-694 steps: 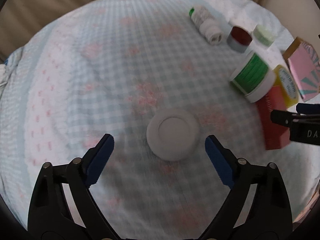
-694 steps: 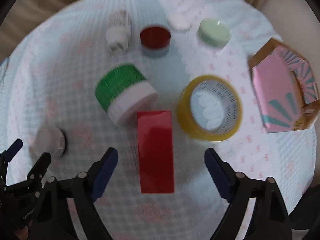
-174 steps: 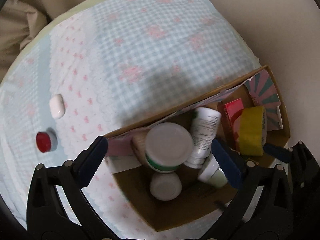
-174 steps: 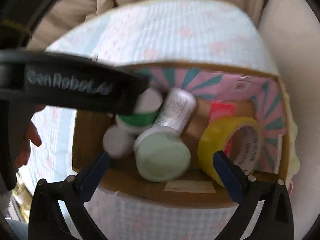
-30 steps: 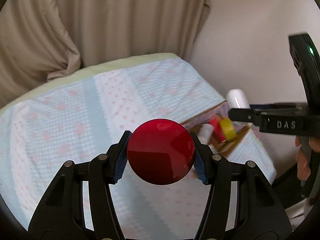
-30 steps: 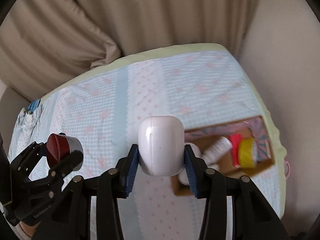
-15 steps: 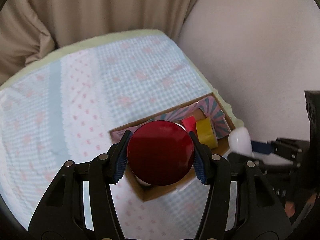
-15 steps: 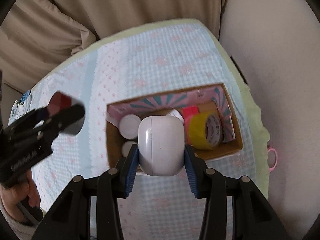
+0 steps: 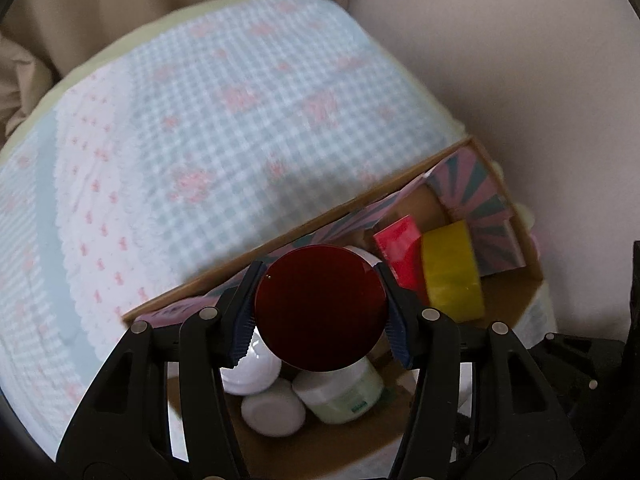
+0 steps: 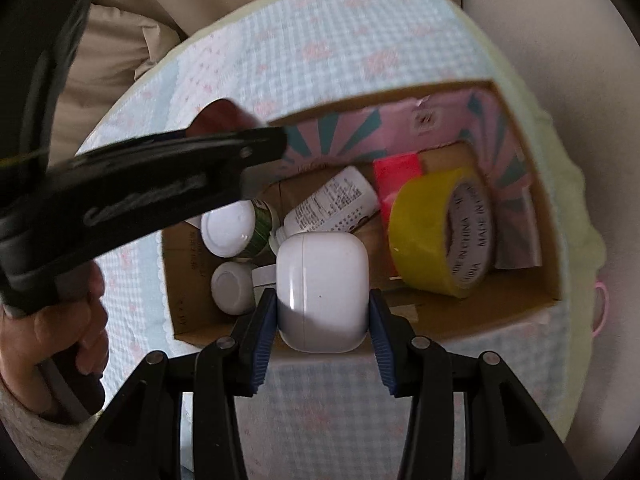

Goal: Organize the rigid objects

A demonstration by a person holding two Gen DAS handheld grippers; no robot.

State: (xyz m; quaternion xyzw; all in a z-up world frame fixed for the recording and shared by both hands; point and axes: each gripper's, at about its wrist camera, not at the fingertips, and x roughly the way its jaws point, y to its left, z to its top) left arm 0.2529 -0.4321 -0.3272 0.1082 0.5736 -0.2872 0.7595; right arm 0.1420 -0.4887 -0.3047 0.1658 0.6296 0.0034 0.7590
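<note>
Careful: your left hand-held gripper (image 9: 322,316), clamped on the red-lidded jar (image 9: 321,307), and your right hand-held gripper (image 10: 322,322), clamped on the white case (image 10: 322,291), both hover over the crowded cardboard box (image 10: 500,304), so they may collide, or a release may bounce off the bottles (image 10: 336,202).

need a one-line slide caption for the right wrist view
Right gripper holds a white case over the cardboard box already containing yellow tape, bottles and jars.
</note>
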